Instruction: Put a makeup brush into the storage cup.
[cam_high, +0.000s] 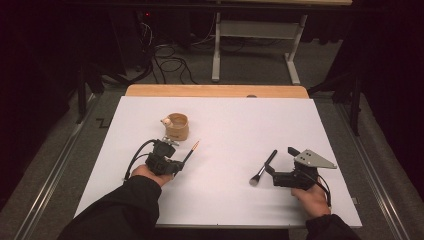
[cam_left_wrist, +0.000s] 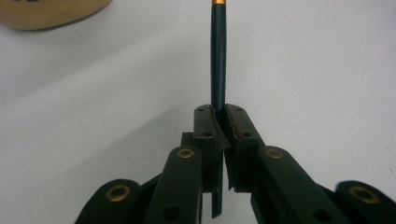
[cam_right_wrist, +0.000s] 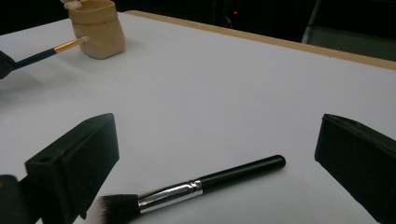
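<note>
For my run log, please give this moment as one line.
left tool: shut on thin dark brush | right tool: open around black powder brush on white table | tan cup: upright

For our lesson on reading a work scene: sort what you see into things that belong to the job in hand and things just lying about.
In the job:
- left claw, shut on the thin brush
- right claw, open around the makeup brush
- tan cup, near the thin brush's tip, probably its holder

Just lying about:
- cables on the floor
- white desk frame beyond the table
</note>
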